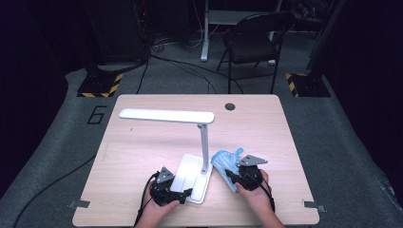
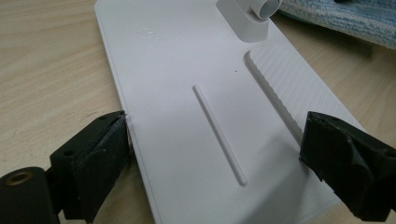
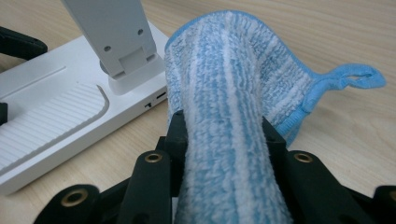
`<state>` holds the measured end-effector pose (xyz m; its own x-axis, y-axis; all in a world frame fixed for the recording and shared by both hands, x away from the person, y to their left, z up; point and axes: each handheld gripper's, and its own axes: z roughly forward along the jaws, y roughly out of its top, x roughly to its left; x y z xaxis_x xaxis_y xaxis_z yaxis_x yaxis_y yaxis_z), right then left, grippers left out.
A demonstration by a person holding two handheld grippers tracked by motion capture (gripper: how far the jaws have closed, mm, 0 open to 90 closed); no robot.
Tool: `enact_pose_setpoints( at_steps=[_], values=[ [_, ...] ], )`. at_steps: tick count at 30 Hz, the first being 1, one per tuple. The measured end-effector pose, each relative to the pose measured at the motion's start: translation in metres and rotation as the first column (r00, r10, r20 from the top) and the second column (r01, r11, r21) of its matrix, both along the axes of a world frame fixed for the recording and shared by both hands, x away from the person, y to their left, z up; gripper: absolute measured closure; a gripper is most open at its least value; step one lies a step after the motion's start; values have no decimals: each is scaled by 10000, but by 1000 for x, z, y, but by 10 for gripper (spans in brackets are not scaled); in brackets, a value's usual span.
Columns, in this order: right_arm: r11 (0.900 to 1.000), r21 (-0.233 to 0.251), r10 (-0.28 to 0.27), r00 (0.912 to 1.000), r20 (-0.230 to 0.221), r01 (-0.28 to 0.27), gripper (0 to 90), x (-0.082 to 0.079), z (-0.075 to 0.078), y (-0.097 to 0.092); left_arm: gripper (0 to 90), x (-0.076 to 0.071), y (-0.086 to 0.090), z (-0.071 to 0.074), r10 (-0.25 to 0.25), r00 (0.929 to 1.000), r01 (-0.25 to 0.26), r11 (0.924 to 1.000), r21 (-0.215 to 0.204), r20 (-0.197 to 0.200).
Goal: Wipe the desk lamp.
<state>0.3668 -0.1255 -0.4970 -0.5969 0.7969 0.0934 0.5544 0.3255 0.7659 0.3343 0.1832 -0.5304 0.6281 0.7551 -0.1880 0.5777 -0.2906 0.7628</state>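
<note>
A blue-and-white striped cloth [image 3: 229,93] is pinched in a bunched fold between the jaws of the right hand-held gripper [image 3: 224,135], near the front right of the counter [image 1: 142,142]. Its pile is looped and fuzzy, its edge is bound in plain blue, and a small blue hanging loop [image 3: 355,77] sticks out at the far side. In the high view the cloth [image 1: 224,162] rises from the right hand-held gripper [image 1: 235,179] and lies just beside the lamp's upright.

Just left of the cloth stands a white desk lamp [image 1: 190,178]. Its flat rectangular base [image 2: 187,93] is smooth plastic with a thin raised ridge down the middle, a ribbed recessed panel at one side and a faint round mark near the far end. A slim stem [image 1: 204,147] rises from a hinged block on the base and carries a long flat head [image 1: 166,115] that reaches to the left over the counter. The stem and base stand directly between the cloth and the left hand-held gripper [image 1: 183,194].

The left hand-held gripper [image 2: 215,144] is held wide across the near end of the base, one jaw against each long edge, and it is gripped from the near edge by the person's left hand [image 1: 159,202]. The right hand [image 1: 254,192] is wrapped round its own tool from behind.

The counter is pale wood grain with rounded corners and a round cable hole [image 1: 230,106] at the far side. Beyond it a black folding chair [image 1: 252,42] stands on the grey floor.
</note>
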Motion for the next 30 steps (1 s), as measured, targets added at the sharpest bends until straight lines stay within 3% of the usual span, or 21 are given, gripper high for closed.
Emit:
enact_pose_setpoints(
  at_steps=[4,18,30],
  values=[
    [9994,291,192,9998,-10,-191,654,3,3,7,60,1,-2,0,-73,10000,73,10000,40,46],
    [9939,469,998,9950,-4,-996,657,2,6,34,22,-1,-9,0,4,10000,-4,9999,168,-14],
    [9907,730,1175,9927,-278,-1152,658,4,1,45,0,-2,-13,0,151,9999,-150,9995,278,-30]
  ],
)
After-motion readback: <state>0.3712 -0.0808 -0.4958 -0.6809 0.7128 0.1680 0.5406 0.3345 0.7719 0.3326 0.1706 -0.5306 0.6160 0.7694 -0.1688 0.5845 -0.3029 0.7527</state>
